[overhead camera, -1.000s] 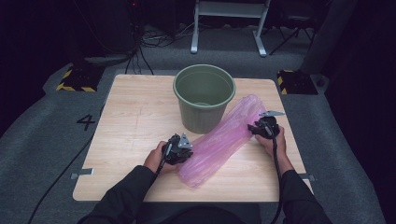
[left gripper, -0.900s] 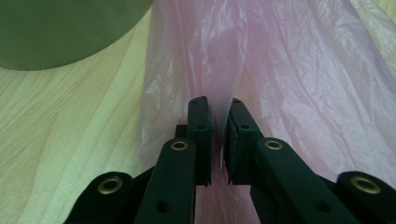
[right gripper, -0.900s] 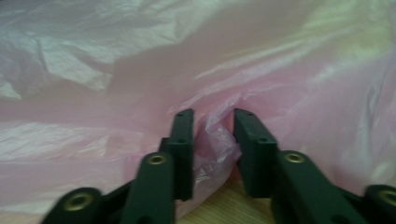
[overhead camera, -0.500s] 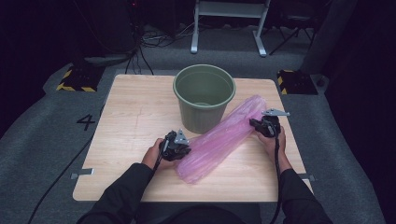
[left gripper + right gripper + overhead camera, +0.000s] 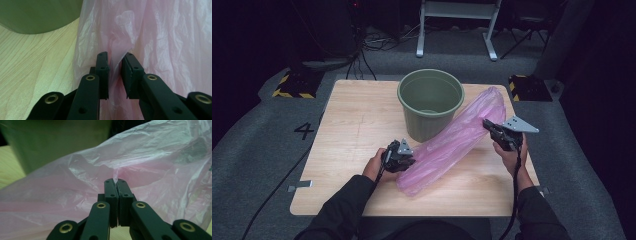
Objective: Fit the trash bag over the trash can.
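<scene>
Pink bag (image 5: 452, 145) lies across wooden table (image 5: 347, 130), right tool (image 5: 487, 125) pinching it, left tool (image 5: 409, 161) parted around a fold.

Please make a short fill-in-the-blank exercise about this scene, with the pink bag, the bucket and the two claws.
1. The bag lying on the table is ____ in colour.
2. The right claw is shut on the ____.
3. The green bucket stands ____ on the table.
4. The left claw has a fold of bag between its jaws, which stand slightly ____.

Missing words: pink; bag; upright; apart
</scene>
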The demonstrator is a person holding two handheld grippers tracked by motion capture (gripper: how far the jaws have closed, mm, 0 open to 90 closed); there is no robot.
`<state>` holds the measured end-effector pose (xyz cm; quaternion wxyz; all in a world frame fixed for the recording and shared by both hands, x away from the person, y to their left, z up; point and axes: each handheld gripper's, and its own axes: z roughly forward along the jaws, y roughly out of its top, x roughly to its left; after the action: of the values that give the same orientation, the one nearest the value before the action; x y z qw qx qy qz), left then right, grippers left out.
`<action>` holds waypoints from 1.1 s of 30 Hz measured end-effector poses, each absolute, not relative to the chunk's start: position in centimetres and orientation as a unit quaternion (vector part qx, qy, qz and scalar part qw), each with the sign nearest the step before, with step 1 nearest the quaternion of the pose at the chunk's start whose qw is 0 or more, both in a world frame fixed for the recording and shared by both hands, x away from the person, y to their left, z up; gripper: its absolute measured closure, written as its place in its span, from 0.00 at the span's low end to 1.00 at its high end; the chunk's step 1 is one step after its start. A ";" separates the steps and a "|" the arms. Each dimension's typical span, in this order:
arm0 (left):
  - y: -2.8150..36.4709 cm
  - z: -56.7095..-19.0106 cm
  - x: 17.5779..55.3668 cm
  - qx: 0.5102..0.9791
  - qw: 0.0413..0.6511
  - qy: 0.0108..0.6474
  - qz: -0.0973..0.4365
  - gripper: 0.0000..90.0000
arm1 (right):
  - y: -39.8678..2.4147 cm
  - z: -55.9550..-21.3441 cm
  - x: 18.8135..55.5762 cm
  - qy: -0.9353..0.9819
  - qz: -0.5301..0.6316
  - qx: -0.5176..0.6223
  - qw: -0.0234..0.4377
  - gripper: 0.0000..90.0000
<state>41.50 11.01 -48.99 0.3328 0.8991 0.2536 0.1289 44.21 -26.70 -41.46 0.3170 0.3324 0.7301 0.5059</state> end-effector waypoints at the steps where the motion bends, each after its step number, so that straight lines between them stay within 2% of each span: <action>1: 11.0 -49.0 41.5 0.899 0.333 0.252 0.129 0.84 | -26.6 -41.2 43.9 0.730 0.507 0.326 0.323 0.99; 7: 11.4 -48.5 41.3 0.895 0.338 0.256 0.136 0.79 | -25.7 -39.2 42.3 0.724 0.531 0.282 0.338 0.99; 9: 11.7 -48.1 41.2 0.888 0.343 0.272 0.143 0.65 | -25.5 -38.6 41.9 0.723 0.535 0.270 0.345 0.99; 12: 12.4 -47.2 41.1 0.875 0.356 0.295 0.141 0.34 | -25.0 -37.8 41.5 0.721 0.539 0.255 0.351 0.99; 14: 13.1 -46.2 41.0 0.864 0.376 0.303 0.145 0.28 | -24.7 -37.4 41.5 0.721 0.542 0.249 0.352 0.99; 21: 14.7 -41.8 39.6 0.832 0.459 0.284 0.129 0.21 | -23.2 -36.5 41.5 0.724 0.546 0.219 0.360 0.99; 28: 10.0 -42.1 37.4 0.865 0.421 0.242 0.126 0.21 | -21.6 -35.6 41.1 0.729 0.546 0.194 0.365 0.99; 33: 8.1 -43.0 38.1 0.872 0.392 0.256 0.142 0.21 | -20.2 -35.1 41.5 0.735 0.541 0.171 0.371 0.99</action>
<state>38.14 8.12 -42.99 0.3917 0.8723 0.2559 0.1420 41.47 -20.16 -35.11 0.3708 0.1712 0.7353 0.5409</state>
